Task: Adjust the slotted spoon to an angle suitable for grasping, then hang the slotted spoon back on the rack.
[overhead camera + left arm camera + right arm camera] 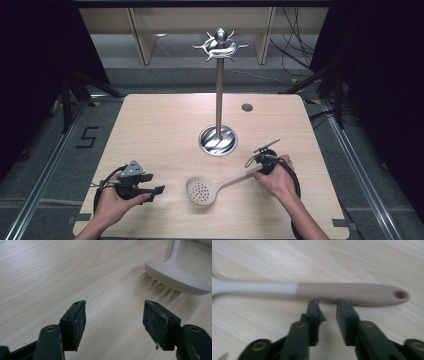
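Here we see the skimmer (202, 190) lying flat on the table (150, 125), its handle just ahead of the right gripper (327, 300), whose jaws stand slightly apart, gripping nothing. The left gripper (115, 306) gapes wide and empty near the bowl. The one legible mark is a "5" on the floor (88, 136).

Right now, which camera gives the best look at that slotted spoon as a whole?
The high view: the slotted spoon lies whole on the table, perforated bowl and handle together. The right gripper view shows its handle close up, with the hanging hole, beyond the jaws. The left gripper view catches the bowl's edge and a bit of the neck.
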